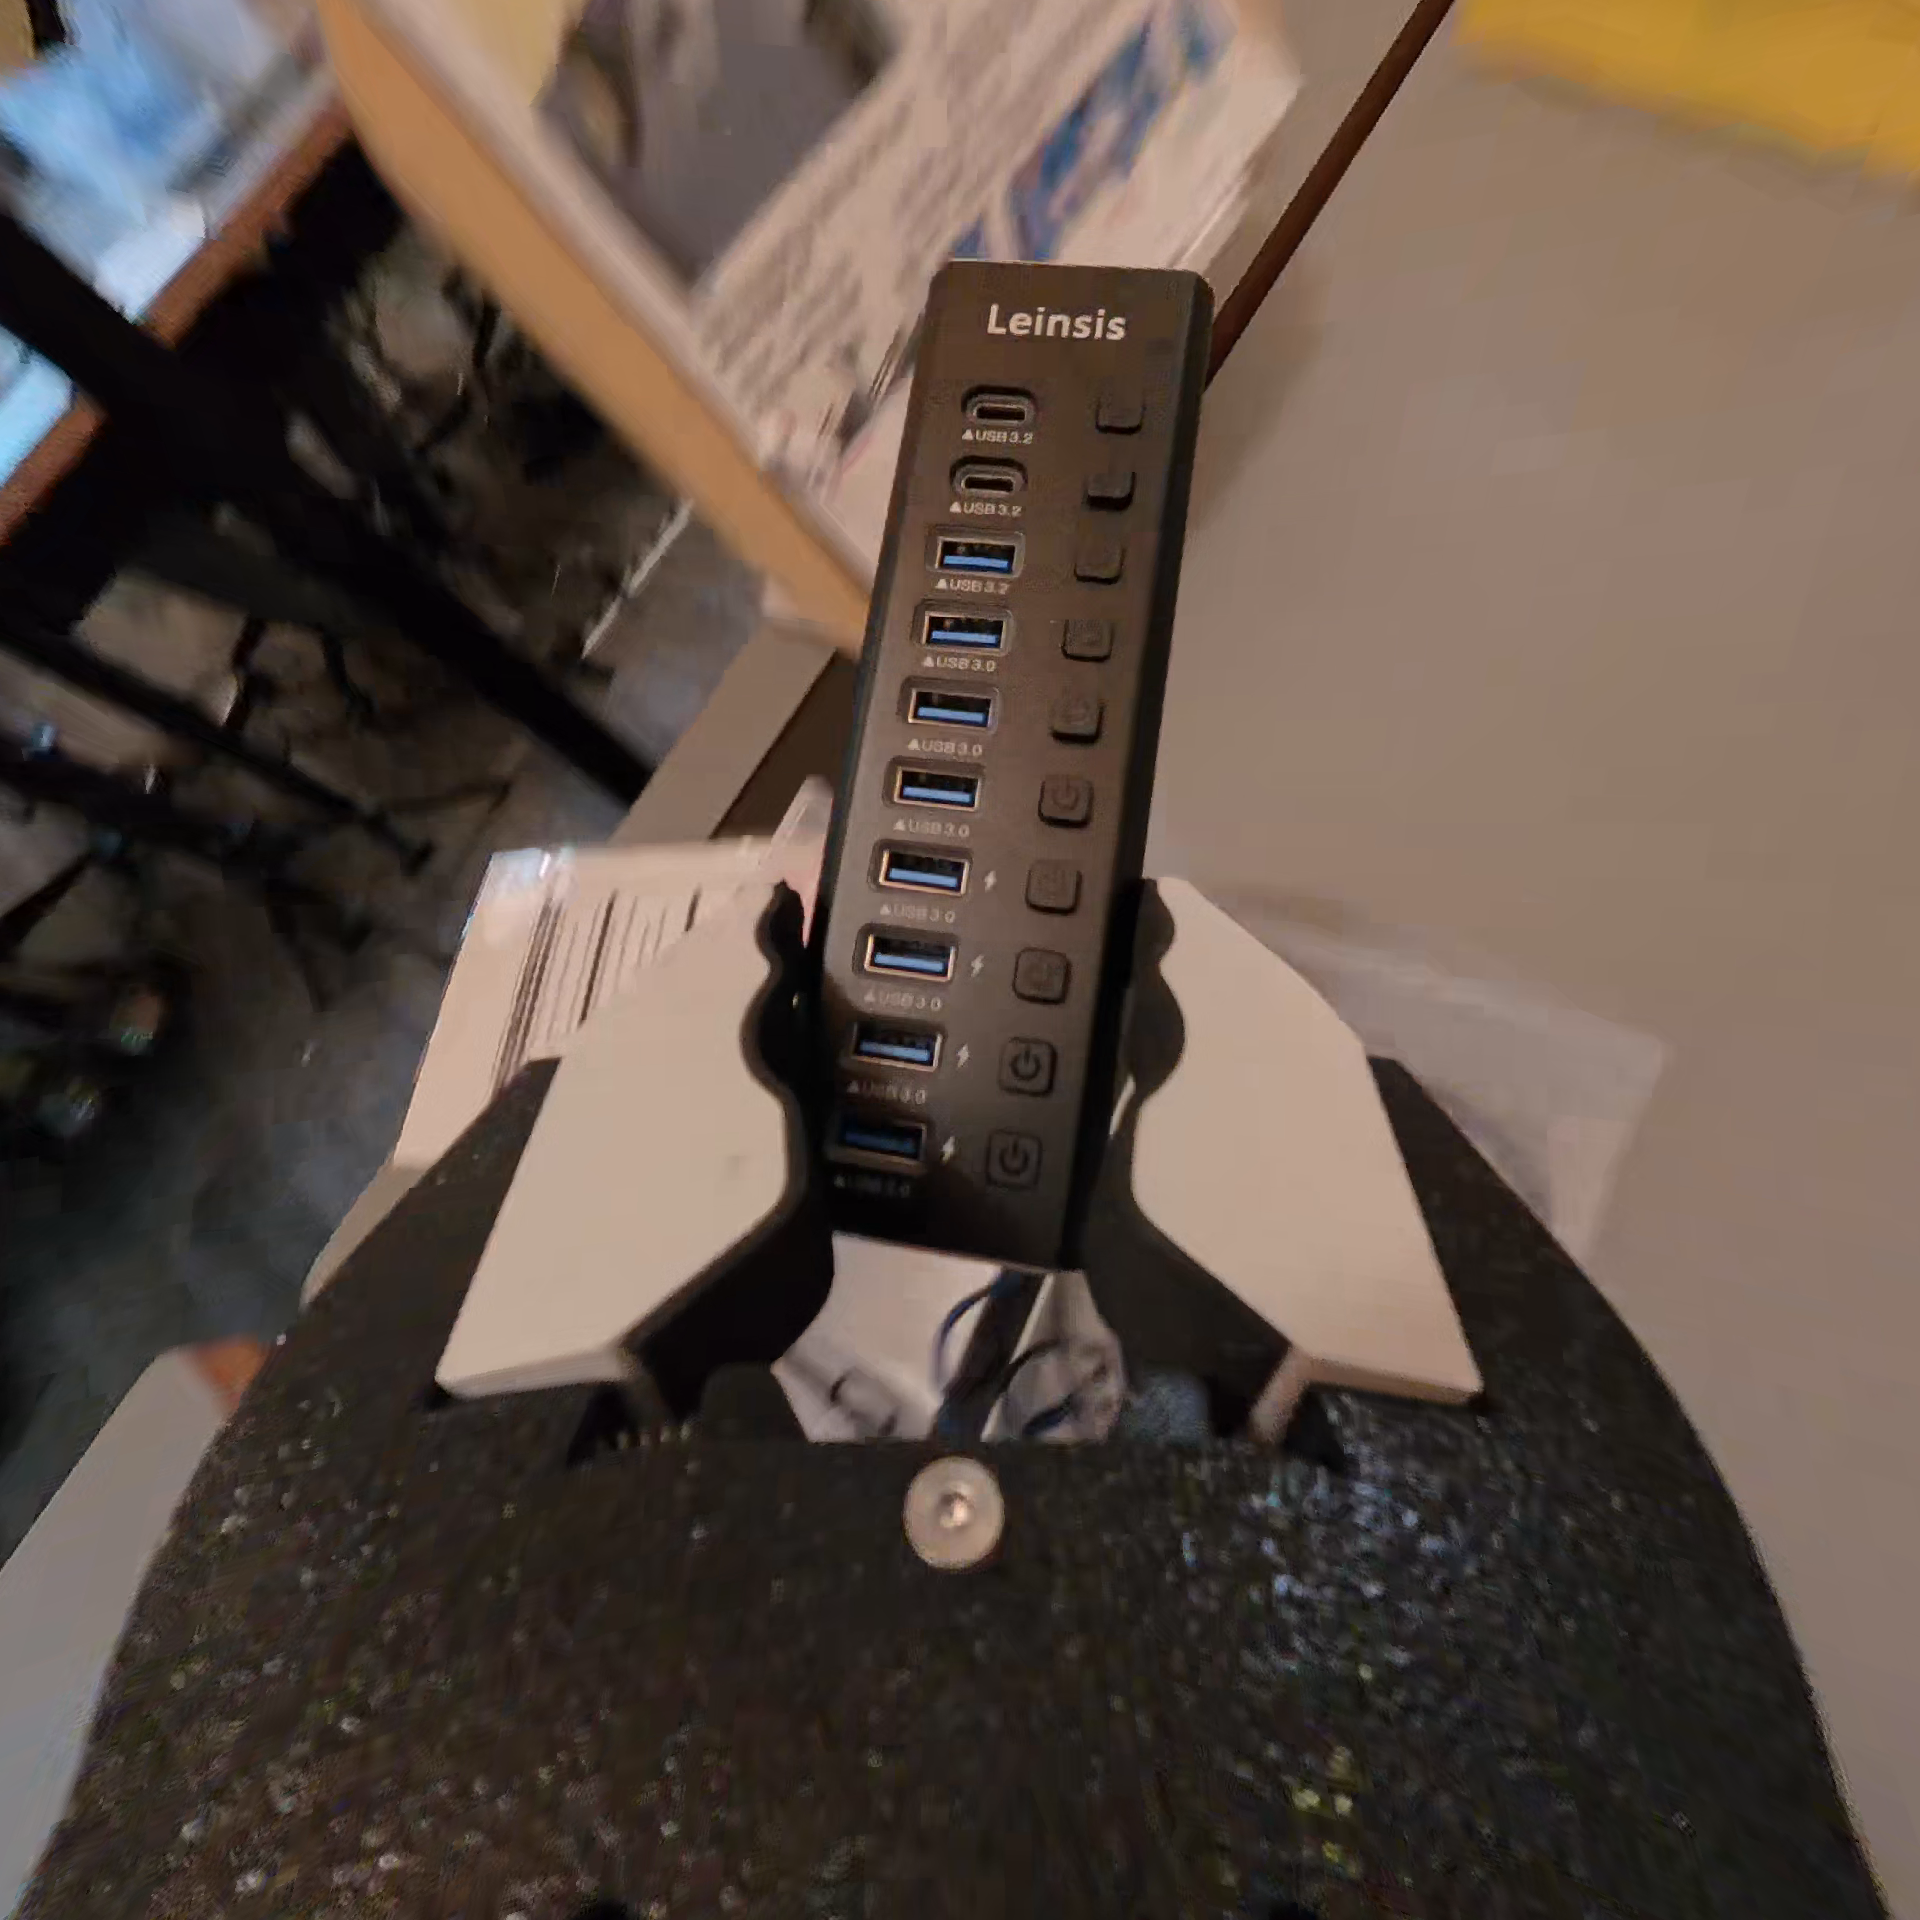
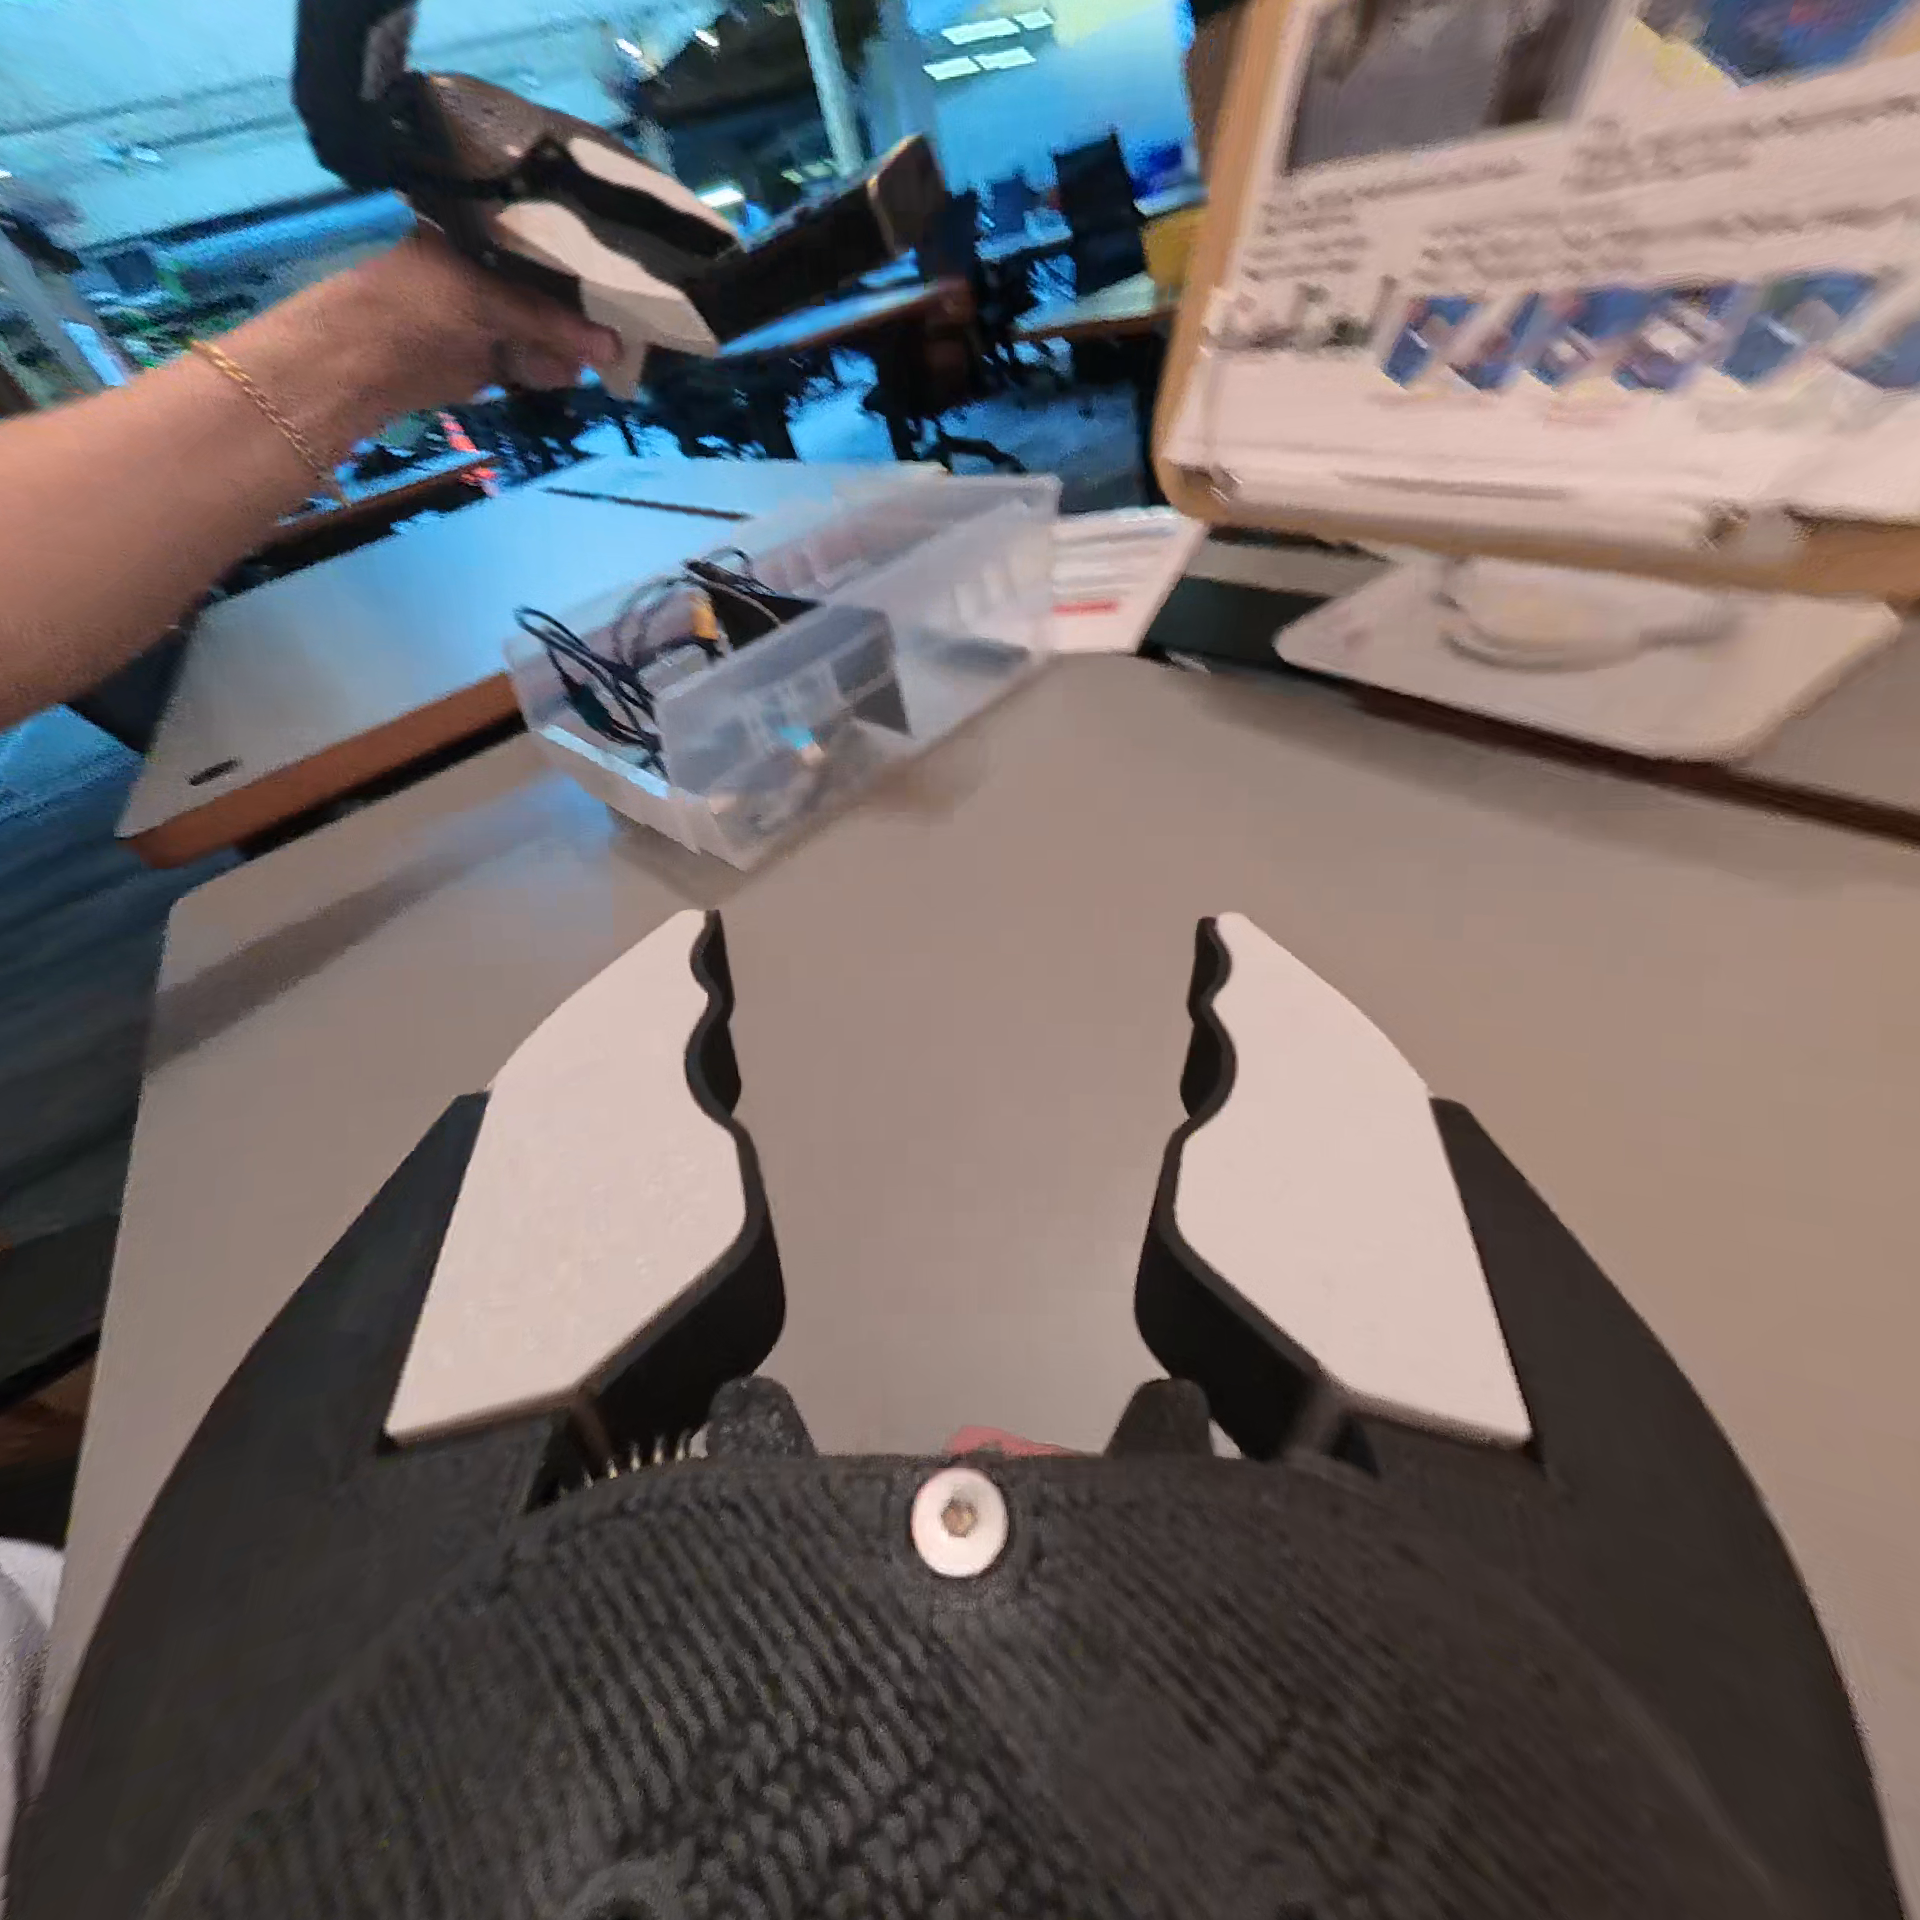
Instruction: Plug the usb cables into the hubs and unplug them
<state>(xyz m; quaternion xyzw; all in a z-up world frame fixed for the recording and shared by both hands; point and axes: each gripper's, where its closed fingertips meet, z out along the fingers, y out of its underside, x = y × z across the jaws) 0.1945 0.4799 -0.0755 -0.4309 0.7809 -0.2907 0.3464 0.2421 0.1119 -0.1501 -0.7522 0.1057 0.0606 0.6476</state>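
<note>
Hub (image 1: 997,790), black with white lettering, clamped between left gripper (image 1: 971,914) fingers; right gripper (image 2: 956,935) fingers spread, empty

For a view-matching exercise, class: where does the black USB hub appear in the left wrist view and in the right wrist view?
Left wrist view: the black USB hub stands centre frame, clamped at its lower end by the left gripper.
Right wrist view: the hub is upper left, held above the table, sticking out of the left gripper.
Shared landmark: the cardboard-backed poster board.
</note>
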